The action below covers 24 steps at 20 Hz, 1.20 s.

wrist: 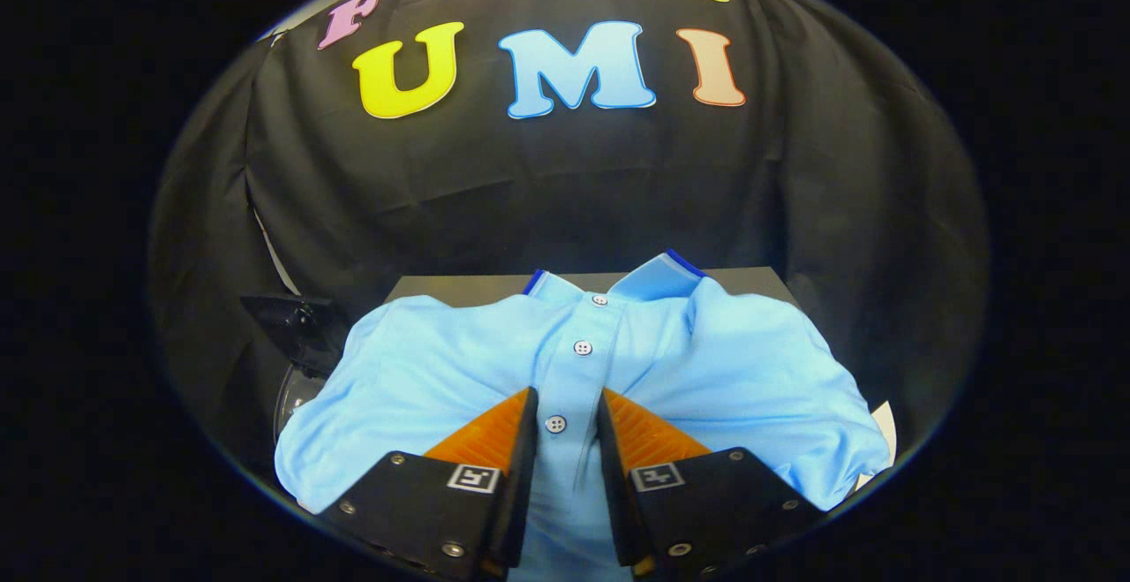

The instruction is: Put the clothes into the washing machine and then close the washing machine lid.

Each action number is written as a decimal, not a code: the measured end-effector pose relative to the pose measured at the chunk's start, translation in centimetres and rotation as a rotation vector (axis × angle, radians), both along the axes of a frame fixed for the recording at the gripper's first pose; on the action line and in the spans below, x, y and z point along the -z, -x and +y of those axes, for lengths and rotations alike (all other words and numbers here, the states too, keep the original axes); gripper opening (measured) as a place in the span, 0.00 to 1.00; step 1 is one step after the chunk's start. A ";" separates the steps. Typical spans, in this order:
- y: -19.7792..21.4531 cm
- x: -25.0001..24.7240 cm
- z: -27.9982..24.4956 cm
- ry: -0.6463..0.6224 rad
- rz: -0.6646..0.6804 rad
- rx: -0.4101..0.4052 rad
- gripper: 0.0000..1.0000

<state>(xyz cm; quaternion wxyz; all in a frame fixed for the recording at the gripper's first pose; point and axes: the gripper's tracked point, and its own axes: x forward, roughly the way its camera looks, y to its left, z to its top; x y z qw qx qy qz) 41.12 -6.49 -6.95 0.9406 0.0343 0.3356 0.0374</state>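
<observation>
Between the parted fingers of the gripper (pixel 567 405), the button placket of a light blue polo shirt (pixel 724 370) is framed but not yet pinched. The shirt is spread front-up on a dark table (pixel 750 277), directly ahead; its long axis is aligned with the fingers, collar (pixel 658 277) pointed away.

Light blue polo shirt (pixel 706 361), spread flat and face up, draped over a dark table (pixel 759 280) up to its far edge. Collar trimmed darker blue, pointing away; buttoned placket running between the fingers.
</observation>
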 end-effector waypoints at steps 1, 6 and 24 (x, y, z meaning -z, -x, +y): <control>0.0 -0.1 0.1 0.004 -0.007 0.001 0.24; 0.2 -0.3 0.1 0.041 -0.059 0.001 0.03; 4.2 -10.3 9.7 -0.140 -0.246 -0.024 0.00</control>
